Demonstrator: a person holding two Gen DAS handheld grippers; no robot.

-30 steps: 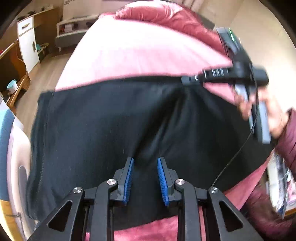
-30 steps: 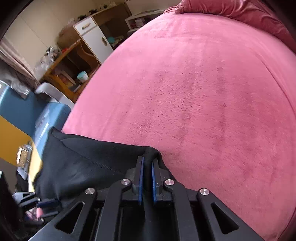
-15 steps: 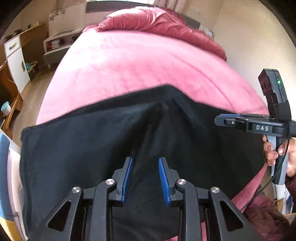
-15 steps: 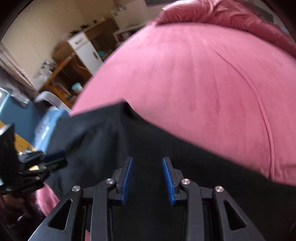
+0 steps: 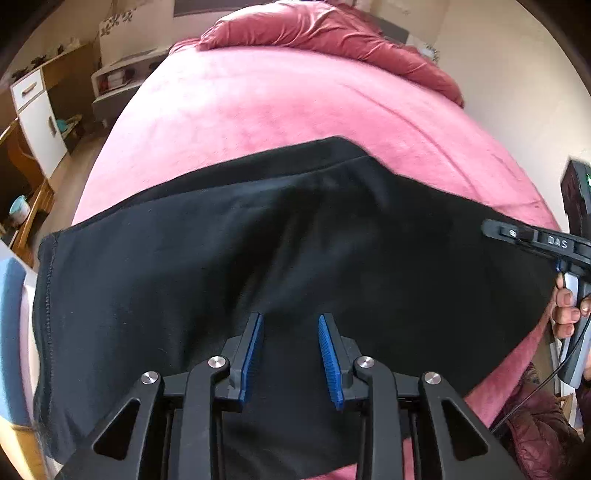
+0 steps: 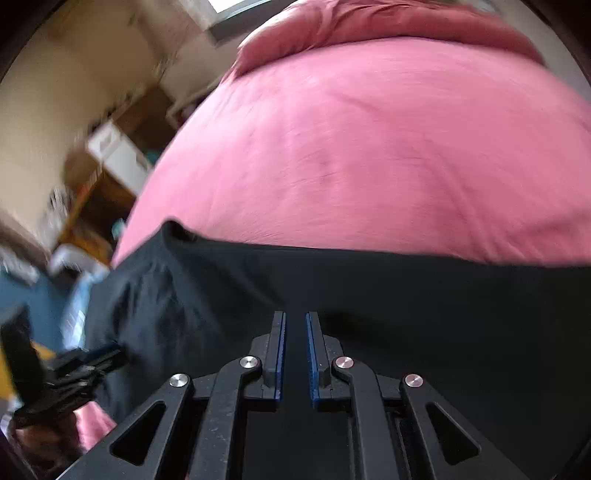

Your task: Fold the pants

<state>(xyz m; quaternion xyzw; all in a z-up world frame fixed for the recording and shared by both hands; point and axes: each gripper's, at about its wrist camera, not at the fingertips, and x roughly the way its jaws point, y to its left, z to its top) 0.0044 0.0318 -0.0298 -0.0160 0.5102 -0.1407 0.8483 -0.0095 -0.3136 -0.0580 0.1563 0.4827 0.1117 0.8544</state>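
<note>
A wide bed takes up most of both views, covered by a pink blanket (image 5: 295,99) with a soft nap. At its far end lies a bunched darker-red duvet (image 5: 332,33) — rumpled, reaching toward the right wall. Left of the bed stands a white cabinet (image 5: 37,114) with a drawer and a door, set into a wooden desk (image 5: 29,206). A pale blue cup (image 5: 18,206) sits on the desk's lower shelf. Farther back is a low grey shelf unit (image 5: 122,81) — its contents too small to make out.
</note>
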